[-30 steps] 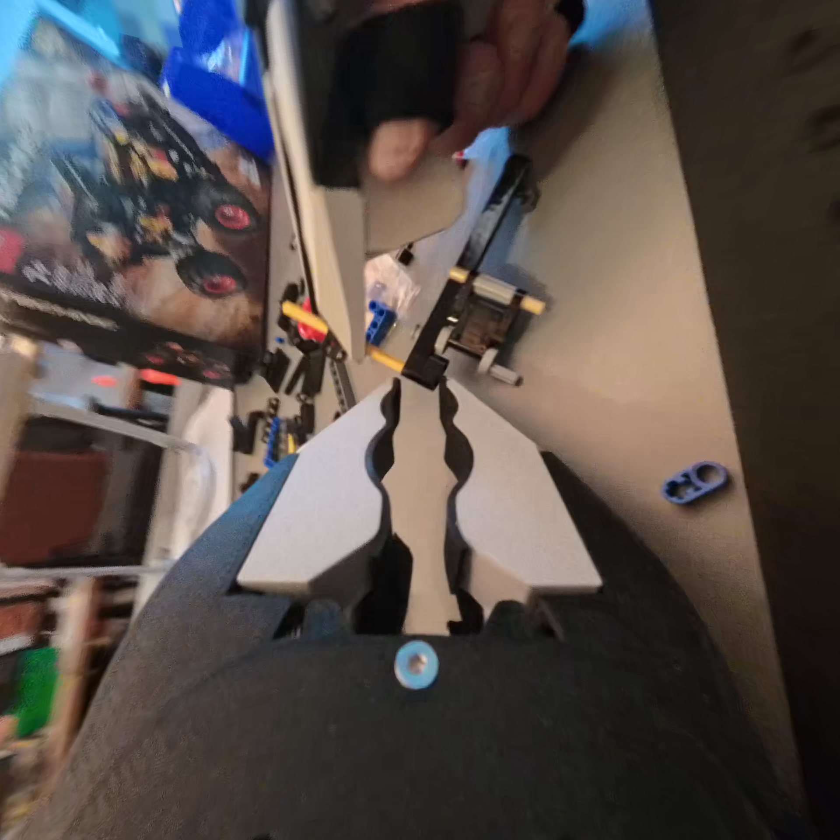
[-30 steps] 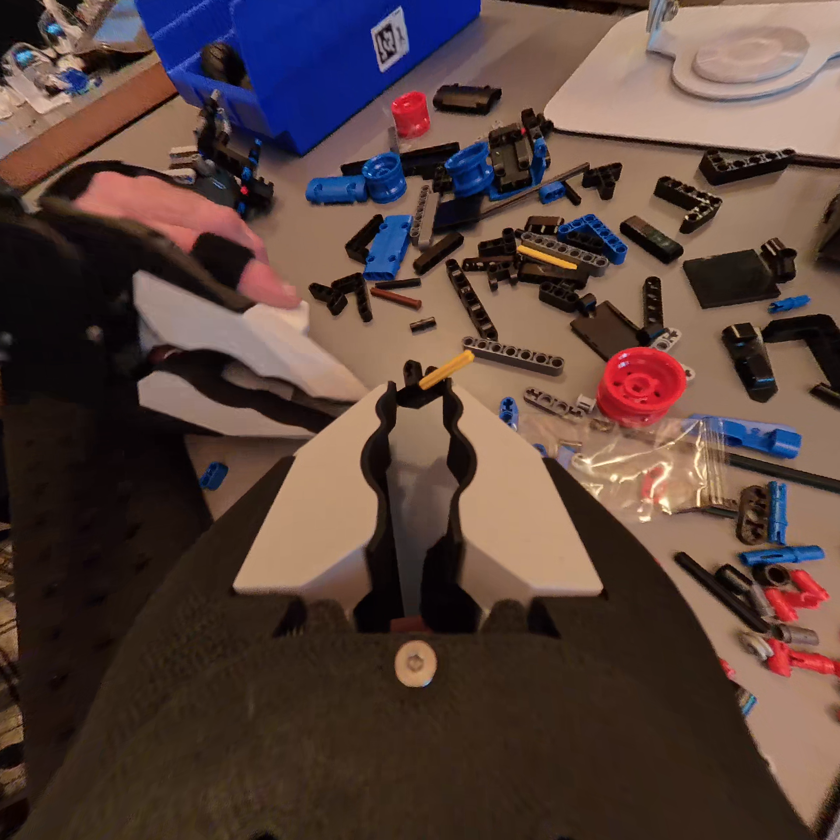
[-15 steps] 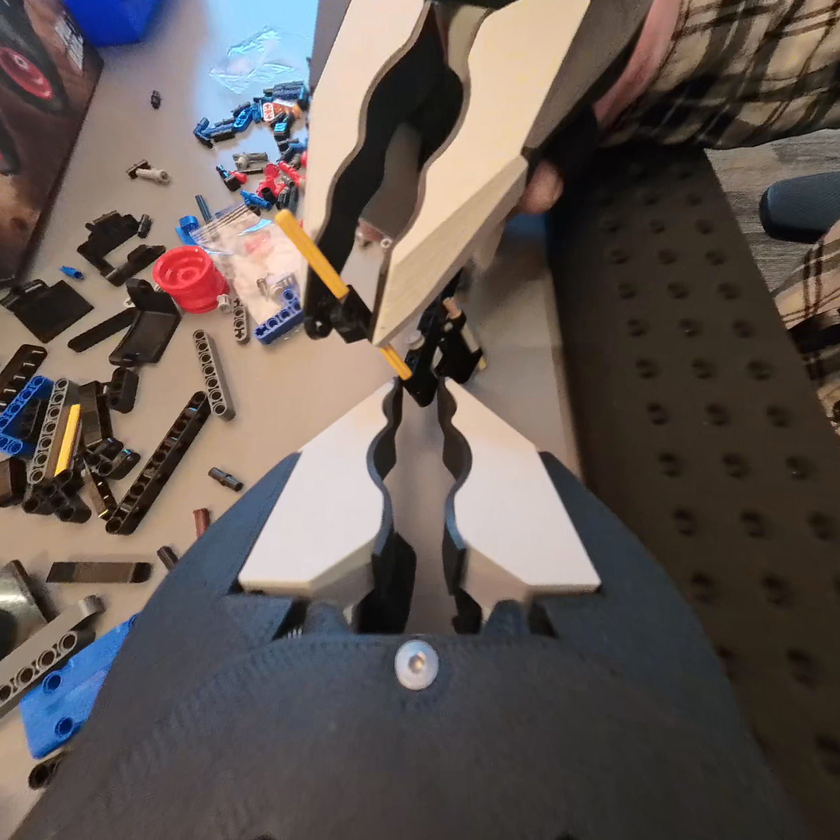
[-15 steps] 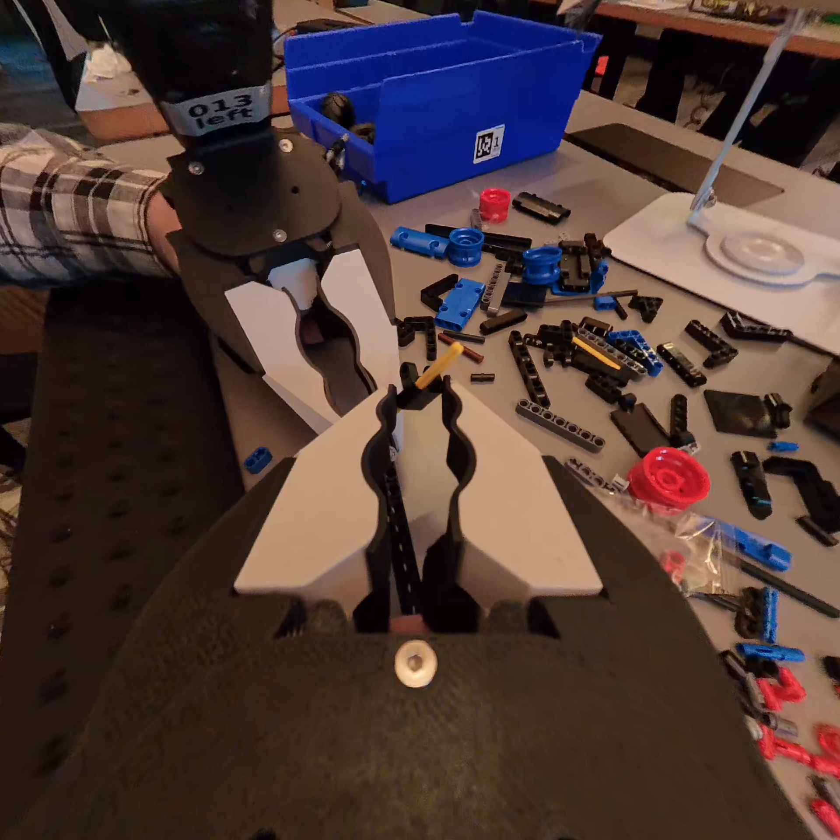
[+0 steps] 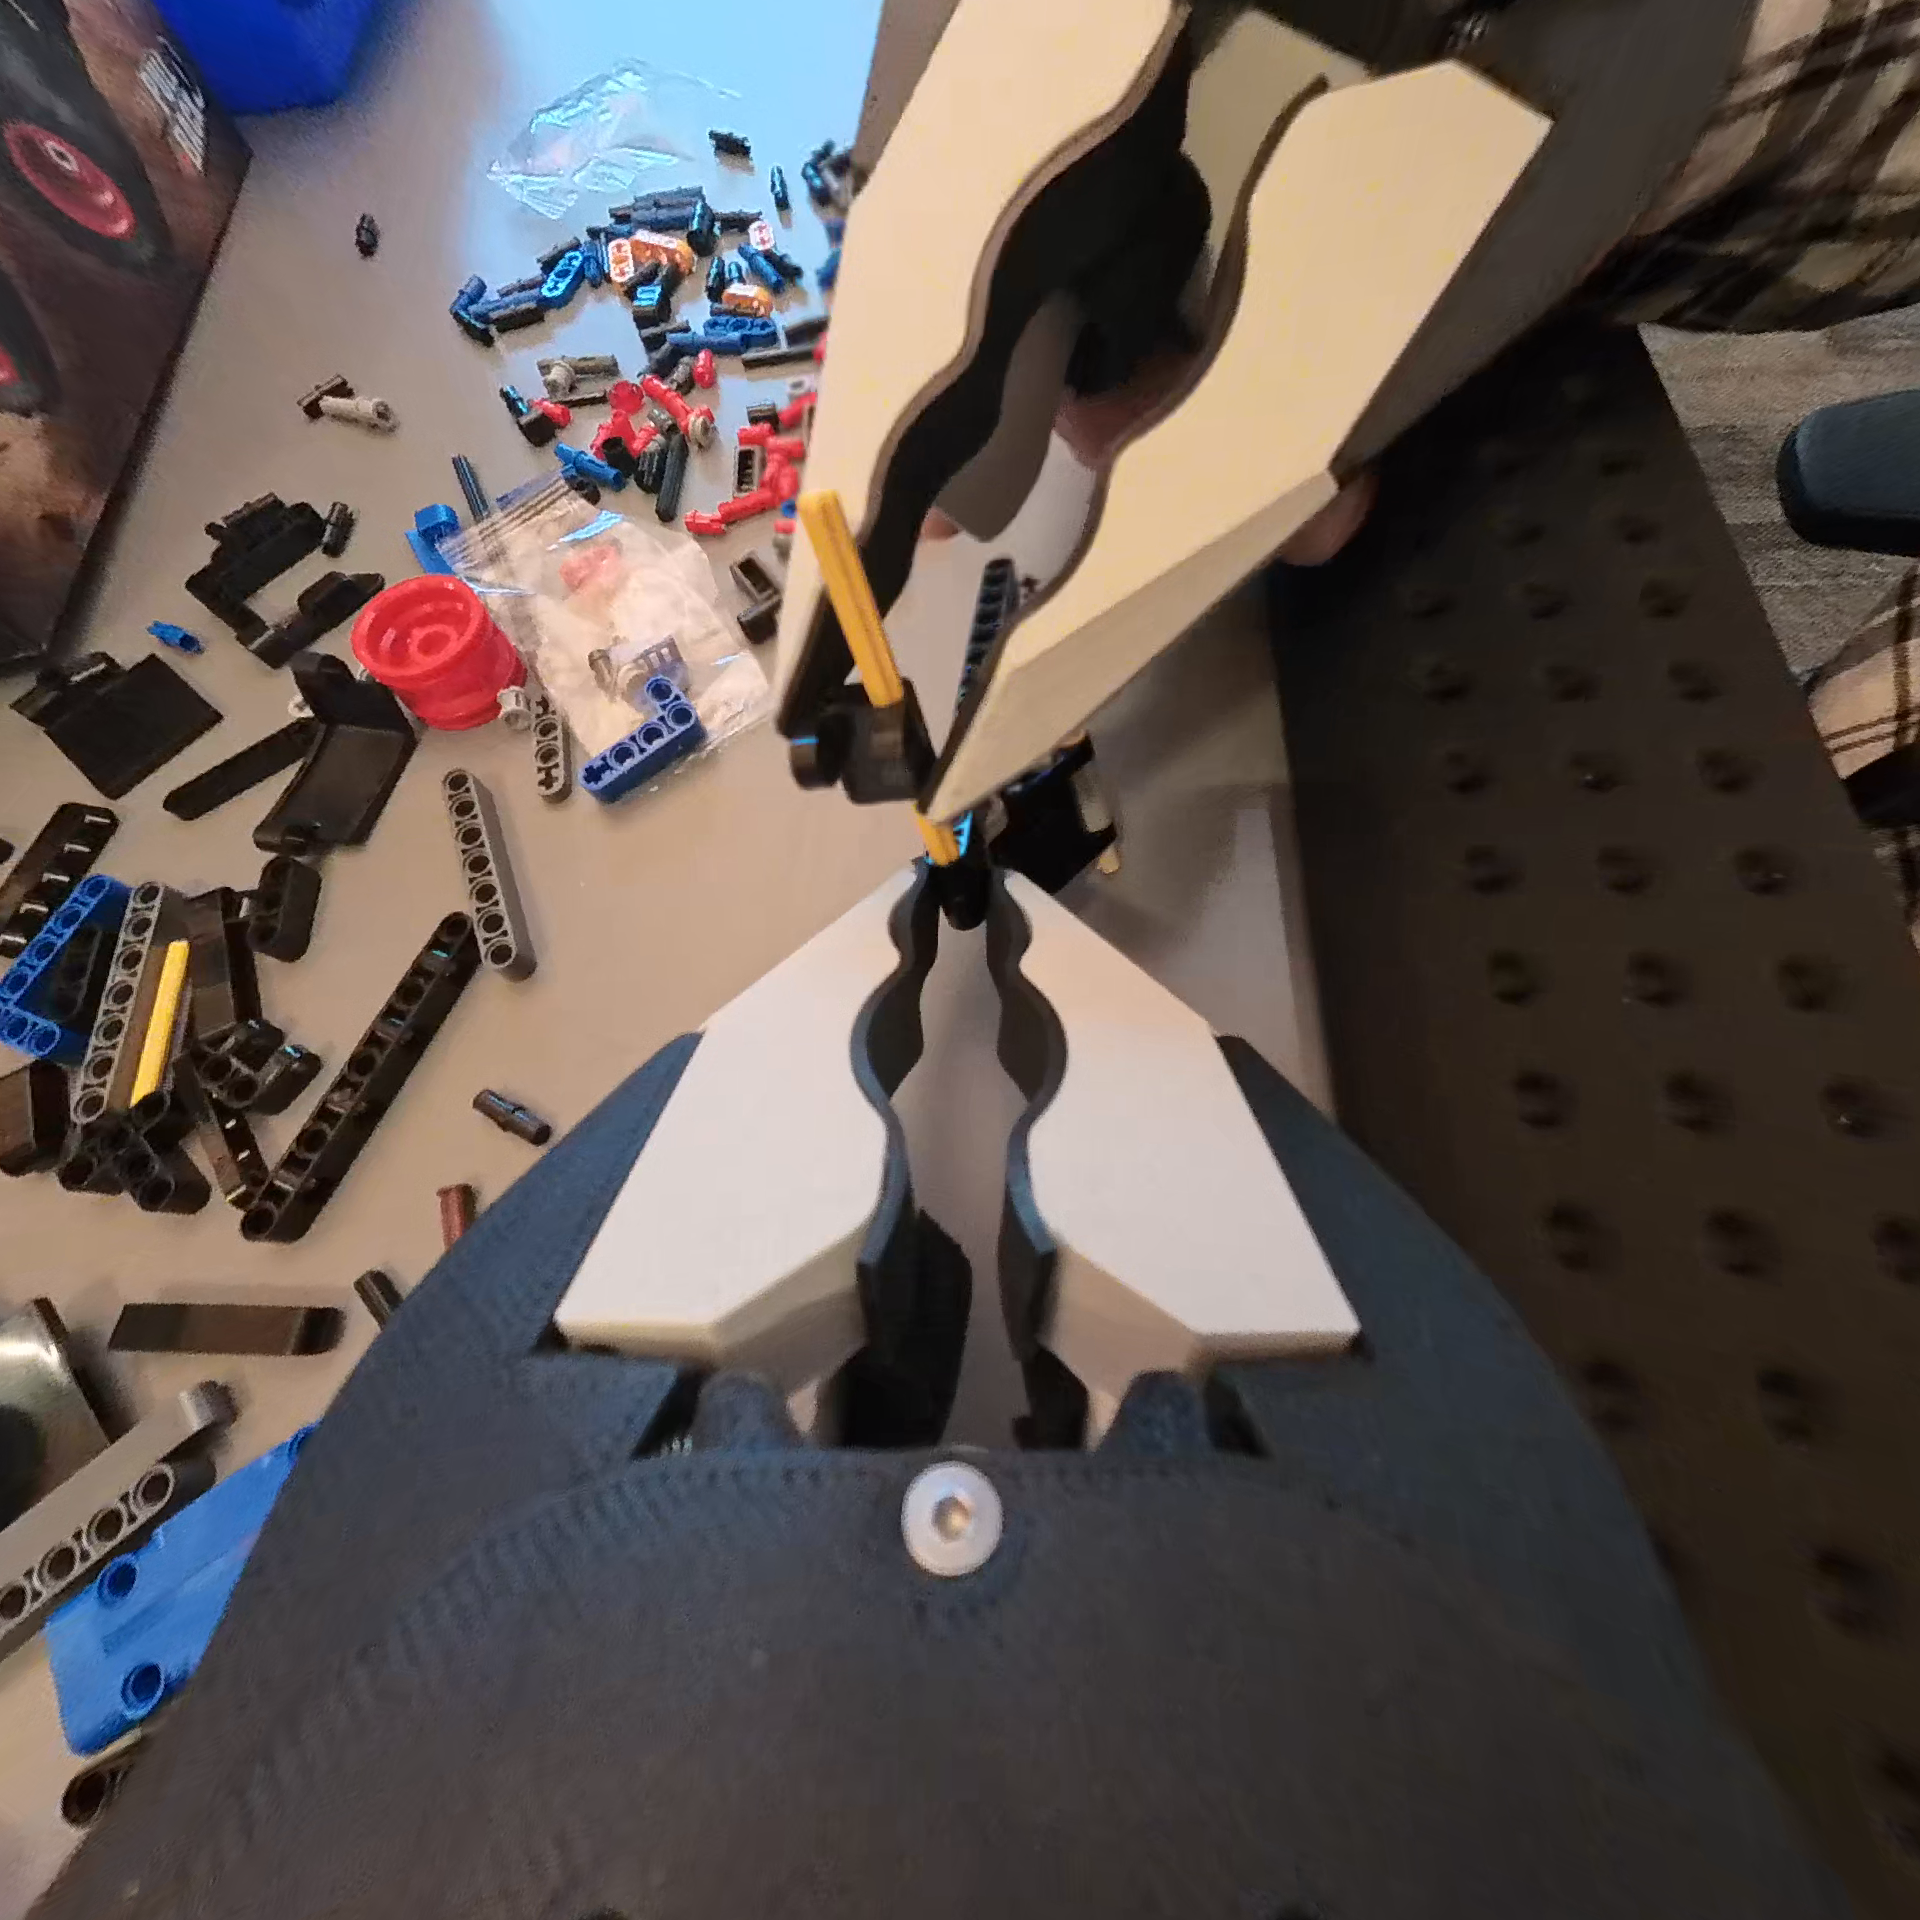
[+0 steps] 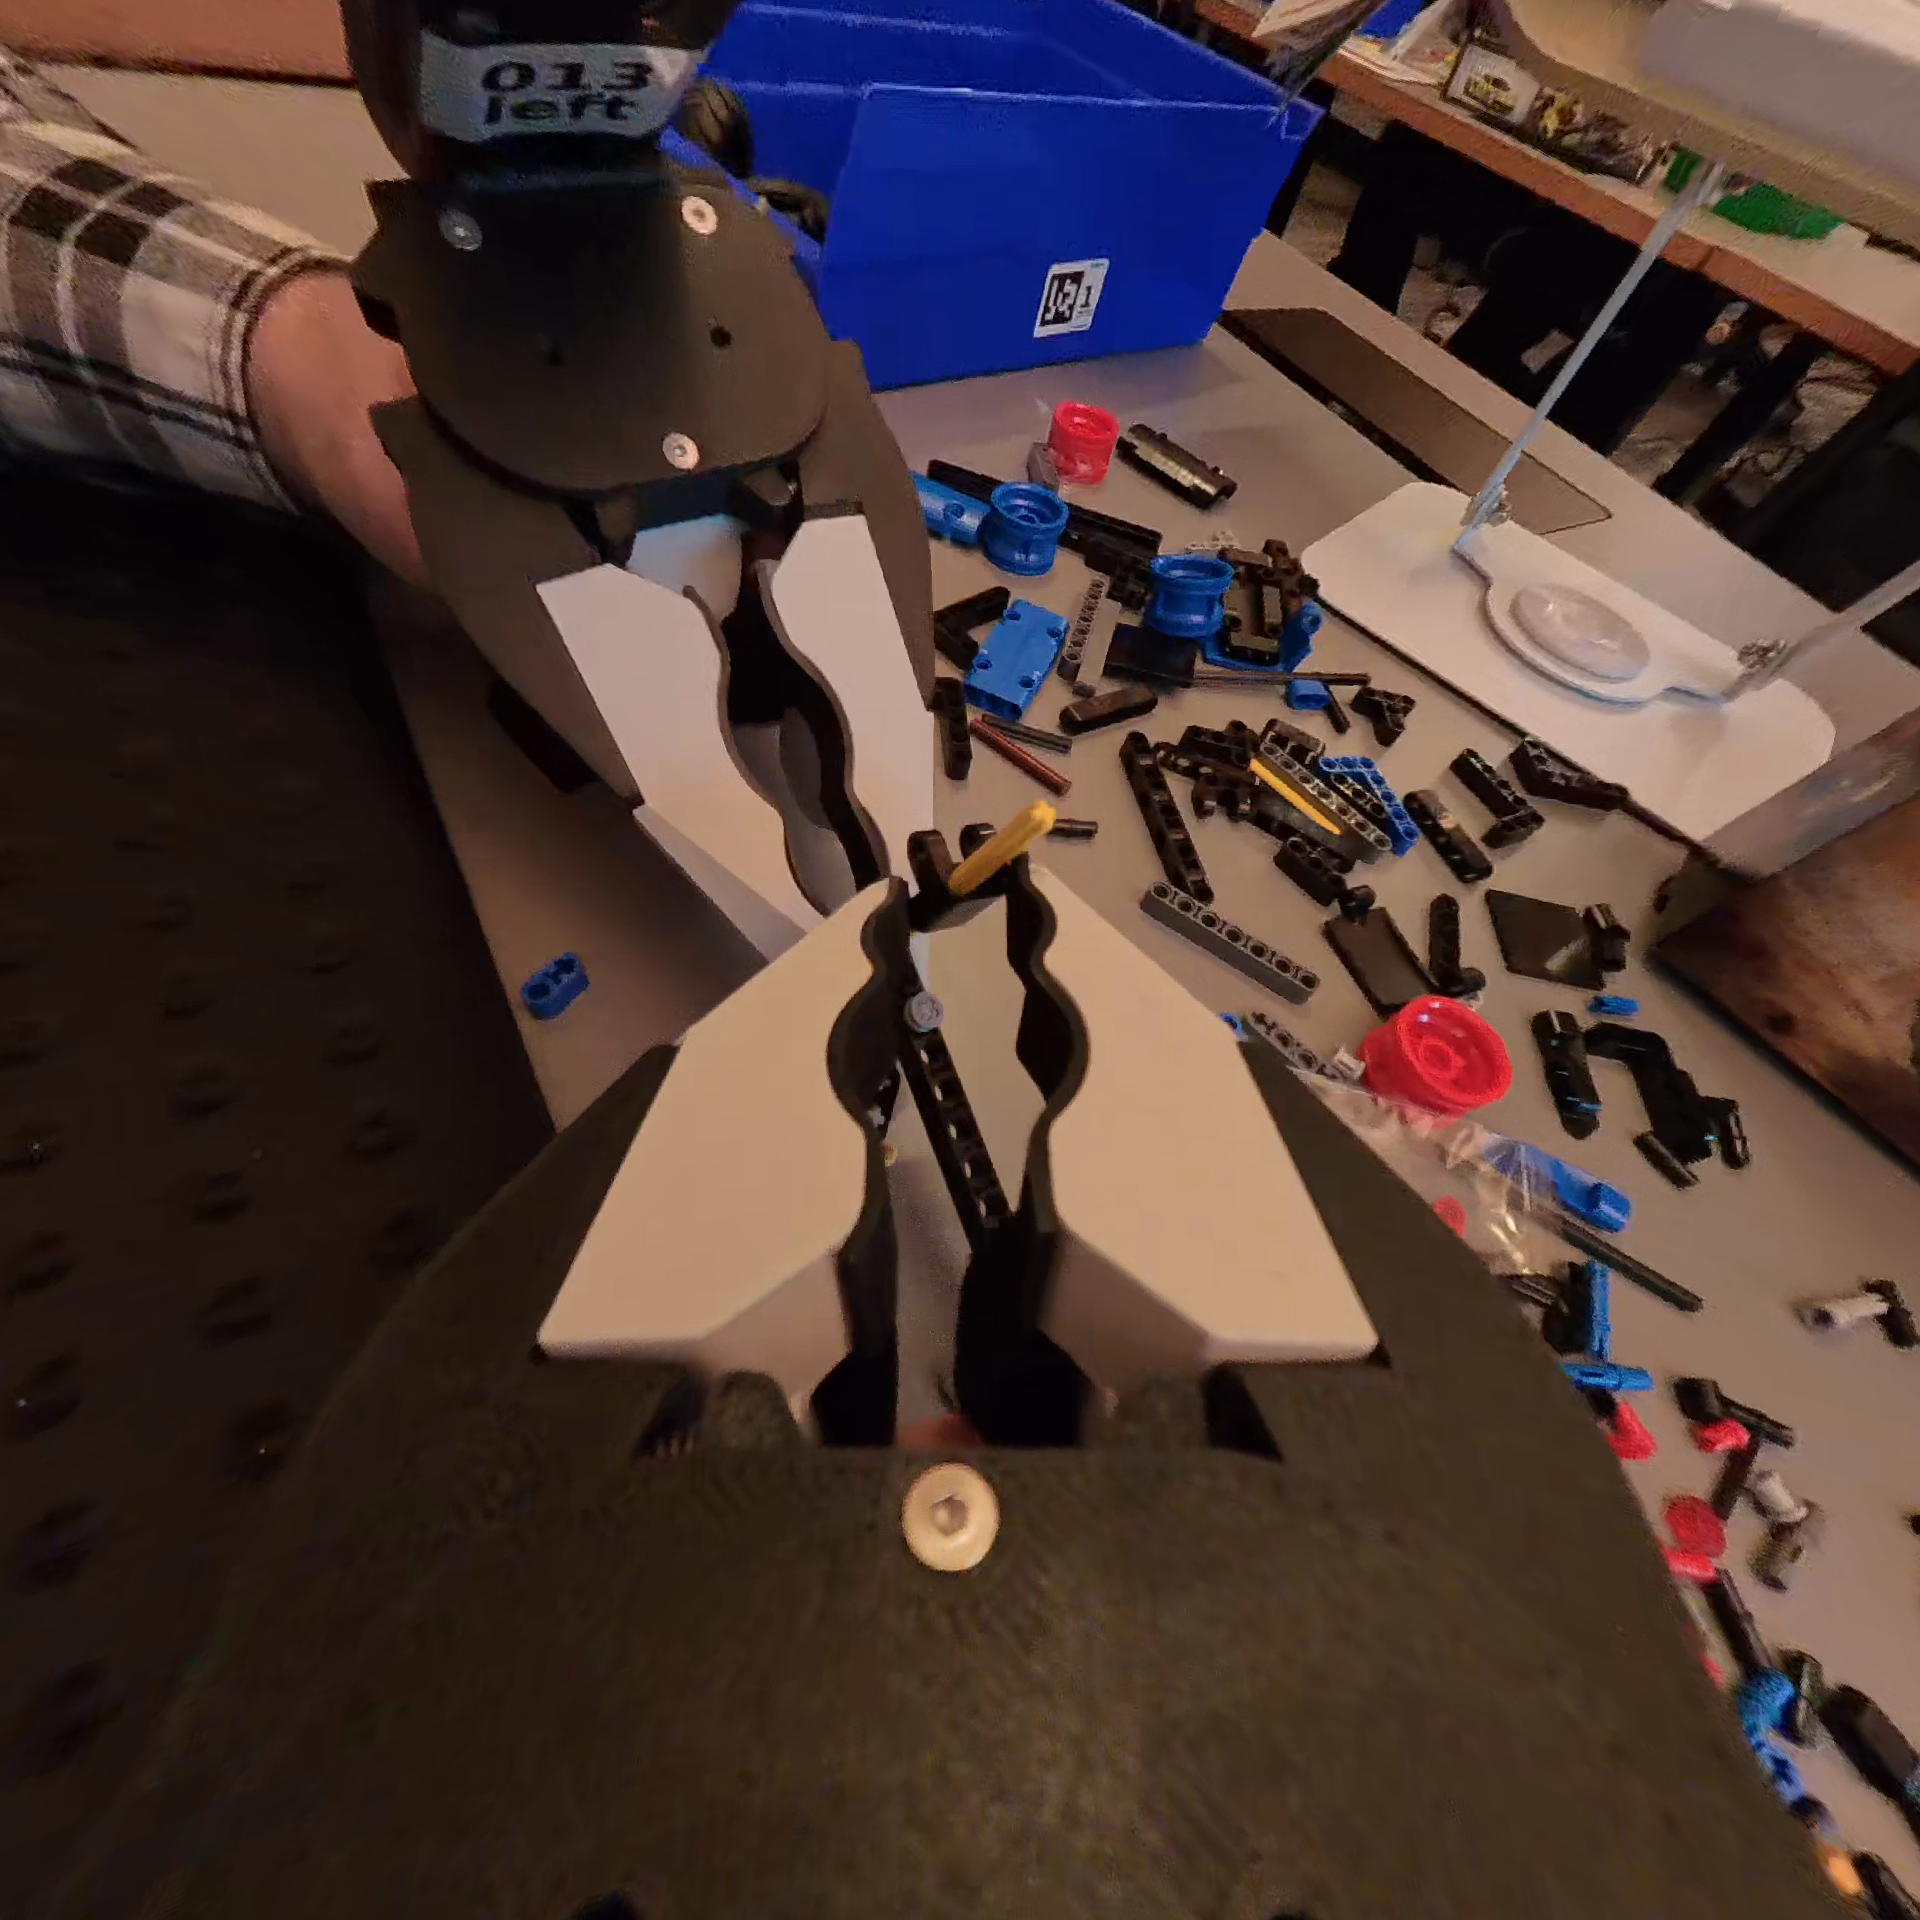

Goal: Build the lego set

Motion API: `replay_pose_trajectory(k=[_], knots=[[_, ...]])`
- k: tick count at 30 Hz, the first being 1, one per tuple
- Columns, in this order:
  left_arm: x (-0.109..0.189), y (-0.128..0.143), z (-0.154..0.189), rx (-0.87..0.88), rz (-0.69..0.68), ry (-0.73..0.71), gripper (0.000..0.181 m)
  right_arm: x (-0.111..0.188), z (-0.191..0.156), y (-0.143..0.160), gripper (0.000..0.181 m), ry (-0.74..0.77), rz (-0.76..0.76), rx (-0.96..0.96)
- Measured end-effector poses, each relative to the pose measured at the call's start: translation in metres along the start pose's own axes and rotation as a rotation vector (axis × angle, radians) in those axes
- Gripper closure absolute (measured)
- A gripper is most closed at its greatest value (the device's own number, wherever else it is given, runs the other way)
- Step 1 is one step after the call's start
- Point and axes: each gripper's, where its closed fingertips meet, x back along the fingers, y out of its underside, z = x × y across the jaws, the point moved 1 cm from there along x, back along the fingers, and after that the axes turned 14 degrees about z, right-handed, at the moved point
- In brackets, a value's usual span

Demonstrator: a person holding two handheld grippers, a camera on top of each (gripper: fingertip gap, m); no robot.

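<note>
My left gripper [image 5: 958, 896] is shut on the end of a black lego assembly [image 5: 1044, 826] whose long black beam [image 6: 951, 1122] runs under the right gripper's fingers. My right gripper [image 6: 961, 896] is shut on a small black connector [image 6: 940, 857] with a yellow axle [image 6: 1003, 834] through it. In the left wrist view the right gripper [image 5: 878, 774] comes down from the upper right, and the lower end of its yellow axle [image 5: 852, 613] reaches the left gripper's tips. In the right wrist view the left gripper [image 6: 857, 878] comes in from the upper left, tip to tip with the right one.
Many loose black, blue and red lego parts lie on the grey table [image 5: 665, 914], with a red wheel [image 5: 431, 649] and a plastic bag [image 5: 613, 613]. A blue bin [image 6: 1039, 208] and a white lamp base [image 6: 1558, 644] stand behind. A black perforated mat [image 5: 1610, 1039] borders the table. Some 4 centimetres of space lies between my two pairs of fingers.
The left gripper has swung from a sideways tilt to face across the table. Both grippers have closed in until their tips meet, each keeping its piece.
</note>
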Motion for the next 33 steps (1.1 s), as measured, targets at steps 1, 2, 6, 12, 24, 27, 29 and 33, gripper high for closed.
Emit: replay_pose_trajectory(k=[1, 2, 6, 12, 24, 27, 29, 33], knots=[[0.000, 0.000, 0.001, -0.006, -0.002, 0.004, 0.174, 0.000, -0.002, -0.001, 0.163, 0.000, -0.004, 0.014], [0.000, 0.000, 0.001, -0.005, -0.002, 0.001, 0.174, 0.000, -0.002, -0.001, 0.163, -0.001, -0.004, 0.008], [0.000, 0.000, 0.001, 0.010, -0.001, 0.017, 0.175, -0.003, -0.007, 0.008, 0.163, -0.014, -0.044, 0.056], [0.000, -0.003, 0.001, -0.016, 0.018, 0.017, 0.175, 0.000, -0.007, 0.006, 0.157, -0.063, -0.044, 0.061], [0.000, -0.002, 0.001, -0.037, 0.016, 0.027, 0.176, 0.005, -0.007, -0.009, 0.163, -0.307, -0.058, 0.019], [0.001, -0.003, -0.002, -0.042, 0.018, 0.014, 0.176, 0.002, -0.013, -0.009, 0.176, -0.363, -0.066, 0.047], [0.000, -0.002, -0.002, -0.047, 0.012, 0.014, 0.176, 0.001, -0.015, -0.008, 0.177, -0.368, -0.079, 0.056], [-0.002, -0.002, -0.003, -0.056, 0.009, 0.002, 0.176, 0.001, -0.012, -0.007, 0.178, -0.365, -0.077, -0.028]])
